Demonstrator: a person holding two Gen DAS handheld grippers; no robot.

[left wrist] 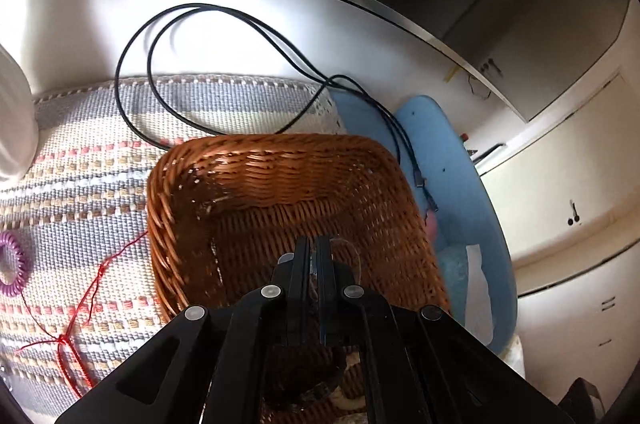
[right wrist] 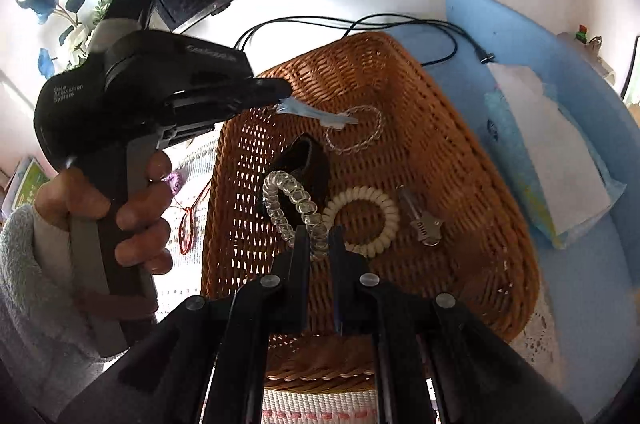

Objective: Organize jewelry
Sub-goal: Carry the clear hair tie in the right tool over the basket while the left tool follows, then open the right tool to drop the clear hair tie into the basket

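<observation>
The clear spiral hair tie (right wrist: 294, 209) is pinched at its lower end between the nearly closed jaws of the right gripper (right wrist: 320, 244), the rest of its coil lying against the floor of the wicker basket (right wrist: 472, 159); the grip looks like that of a piece being set down inside, though whether it is about to be released cannot be told. Across the basket the left gripper (right wrist: 316, 113), held in a person's hand (right wrist: 132, 212), has its jaws shut on a thin clear bead bracelet (right wrist: 360, 131), whose loop dangles over the basket floor (the left wrist view shows the same faint loop beside its closed tips). Hanging it there suggests it is meant to drop in with the rest.

Already in the basket are a cream spiral tie (right wrist: 370, 220), just beside the clear one, a small silvery hair clip (right wrist: 424, 224) to its right, and a dark band (right wrist: 304, 163) behind.

Outside on the woven mat (left wrist: 80, 163) a purple spiral tie (left wrist: 12, 264) and a red cord (left wrist: 80, 308) lie unsorted. A black cable (left wrist: 160, 35) loops behind.
</observation>
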